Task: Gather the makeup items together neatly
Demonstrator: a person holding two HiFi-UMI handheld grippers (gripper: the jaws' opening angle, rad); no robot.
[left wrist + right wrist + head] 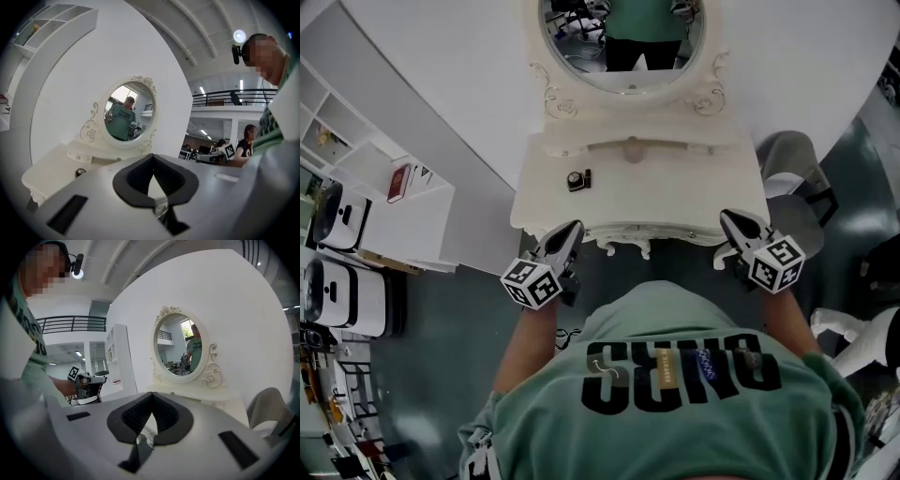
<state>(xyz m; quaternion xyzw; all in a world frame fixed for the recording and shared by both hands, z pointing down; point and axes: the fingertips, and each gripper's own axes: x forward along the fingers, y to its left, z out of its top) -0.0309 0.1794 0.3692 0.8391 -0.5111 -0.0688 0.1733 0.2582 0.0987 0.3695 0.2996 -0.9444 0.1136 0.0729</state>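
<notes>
Head view: left tongs (570,231) and right tongs (731,220) both clenched, empty, at the table (675,192) front edge. Black makeup item (578,179) sits ahead of our left tongs, apart. Risk: arriving clenched, we shove it away.

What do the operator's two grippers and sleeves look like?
Both the left gripper and right gripper have grey bodies tapering to black-padded jaws, each carrying a white cube of black square markers. No cables show. The person wears a green short-sleeved shirt with dark lettering.
</notes>
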